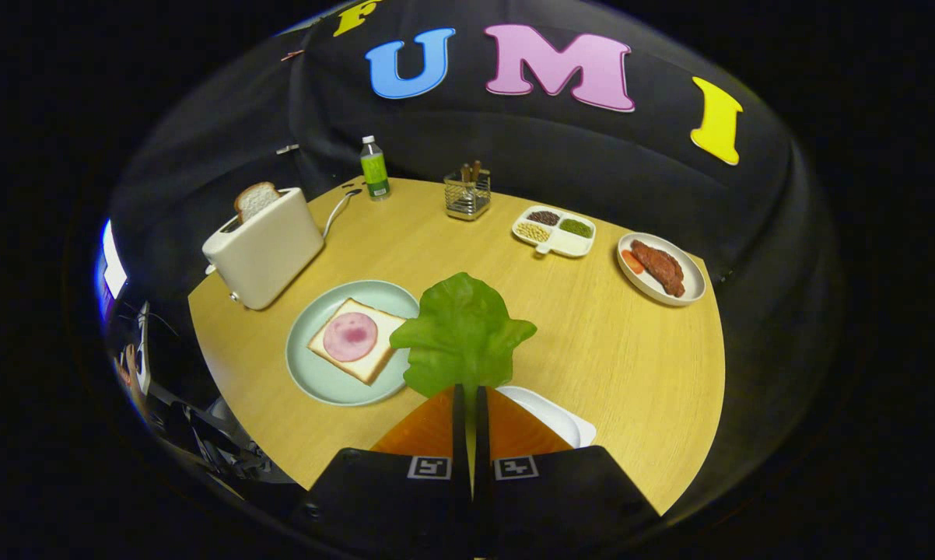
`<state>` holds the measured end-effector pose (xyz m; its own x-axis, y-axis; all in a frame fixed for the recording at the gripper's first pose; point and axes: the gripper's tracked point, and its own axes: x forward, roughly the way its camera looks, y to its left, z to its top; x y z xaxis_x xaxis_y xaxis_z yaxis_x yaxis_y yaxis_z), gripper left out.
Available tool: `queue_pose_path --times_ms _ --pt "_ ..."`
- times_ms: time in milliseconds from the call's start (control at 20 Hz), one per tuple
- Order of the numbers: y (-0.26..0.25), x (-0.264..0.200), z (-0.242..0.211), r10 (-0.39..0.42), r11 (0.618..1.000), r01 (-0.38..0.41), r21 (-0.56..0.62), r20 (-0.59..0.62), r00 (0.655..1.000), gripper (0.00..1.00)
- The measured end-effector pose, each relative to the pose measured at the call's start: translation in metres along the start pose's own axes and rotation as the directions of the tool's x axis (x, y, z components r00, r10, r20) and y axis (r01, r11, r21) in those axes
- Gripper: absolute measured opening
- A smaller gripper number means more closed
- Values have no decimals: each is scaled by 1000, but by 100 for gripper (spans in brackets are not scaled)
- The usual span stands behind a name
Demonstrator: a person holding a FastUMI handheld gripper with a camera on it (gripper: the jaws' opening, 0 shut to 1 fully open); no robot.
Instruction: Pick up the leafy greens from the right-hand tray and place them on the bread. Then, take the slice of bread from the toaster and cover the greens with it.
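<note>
Nearest the lens, the gripper [471, 393] has its two fingers pressed together on the stem edge of one leafy green [461, 333], a crinkled, floppy lettuce-like leaf with a ruffled outline that stands up just beyond the fingertips. Each finger carries one square black-and-white marker near its base. Just behind the fingers on the right lies a white tray [562, 418], smooth and round-cornered; most of it is hidden, so whether the leaf still touches it is hard to tell.

Left of the leaf, a round pale-green plate [312, 372] holds one square slice of bread [374, 350] topped with one round pink slice of ham [350, 337]. Beyond the plate stands one cream toaster [269, 249], boxy with rounded corners, and one slice of toast [256, 199] sticks up from its slot; a white cord [335, 216] runs from it across the round, wood-grained table [592, 350].

Farther back are one clear bottle [374, 169] with a green label too small to read, one wire basket [467, 194] of utensils, one white divided dish [555, 230] with three fillings, dark, pale and green, and one white oval plate [660, 268] with a brown piece of meat and an orange piece beside it.
</note>
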<state>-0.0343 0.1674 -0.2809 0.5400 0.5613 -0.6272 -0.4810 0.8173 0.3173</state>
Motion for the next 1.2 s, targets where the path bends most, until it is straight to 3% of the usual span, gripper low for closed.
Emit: queue_pose_path --times_ms 250,600,800,950,1050,1200 --pt "61 10 41 93 995 -92 -41 38 995 6" --pt "130 44 49 192 976 -192 -101 -12 981 5" --pt "148 71 40 195 969 -201 -143 -56 979 6" --pt "144 89 30 153 975 -166 -150 -93 984 8" --pt "134 97 28 107 981 -121 -148 -100 989 29" --pt "132 99 30 91 984 -104 -147 -92 992 100"
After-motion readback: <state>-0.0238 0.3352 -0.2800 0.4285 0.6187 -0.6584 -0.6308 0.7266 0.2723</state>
